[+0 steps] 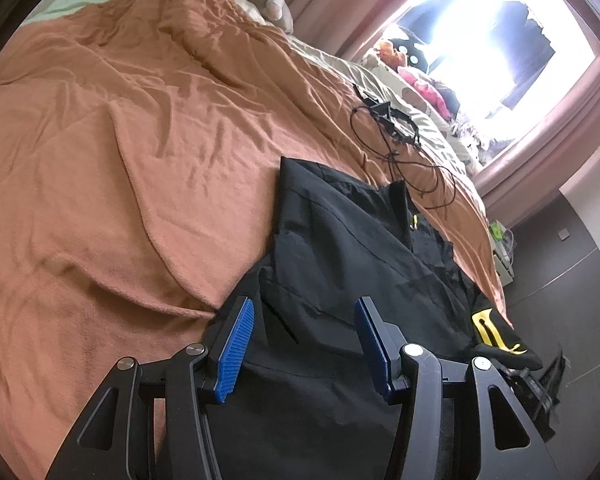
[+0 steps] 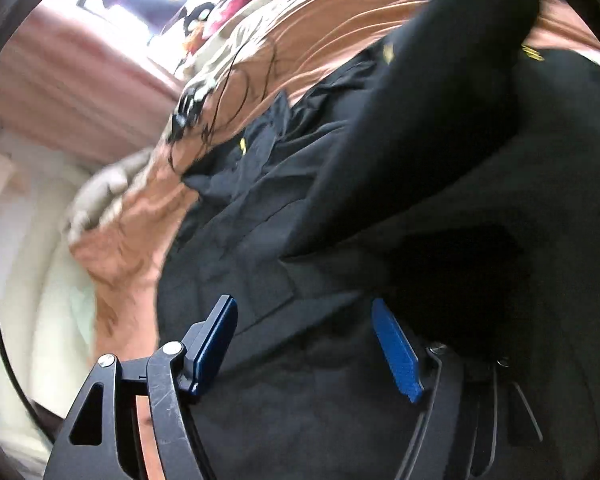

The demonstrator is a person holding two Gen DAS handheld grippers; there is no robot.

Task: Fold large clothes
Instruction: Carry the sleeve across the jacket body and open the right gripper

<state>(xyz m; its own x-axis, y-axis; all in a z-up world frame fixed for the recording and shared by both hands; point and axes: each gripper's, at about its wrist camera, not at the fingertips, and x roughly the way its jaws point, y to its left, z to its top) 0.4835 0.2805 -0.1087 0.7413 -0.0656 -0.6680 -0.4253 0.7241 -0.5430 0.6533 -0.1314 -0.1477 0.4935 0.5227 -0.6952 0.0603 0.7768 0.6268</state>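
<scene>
A large black garment (image 1: pixel 340 248) with yellow trim lies partly folded on an orange blanket (image 1: pixel 120 140) that covers the bed. My left gripper (image 1: pixel 304 312) is open, its blue pads just above the garment's near edge, holding nothing. In the blurred right wrist view the same black garment (image 2: pixel 260 220) fills the middle and right. My right gripper (image 2: pixel 304 312) is open over the cloth, with nothing between its pads. A dark sleeve or arm (image 2: pixel 440 100) crosses the upper right of that view.
A tangle of black cable with a small device (image 1: pixel 392 128) lies on the blanket beyond the garment. Pillows and soft toys (image 1: pixel 420 80) sit by the bright window with pink curtains (image 1: pixel 540 132). The bed's edge drops to a dark floor (image 1: pixel 560 280) at right.
</scene>
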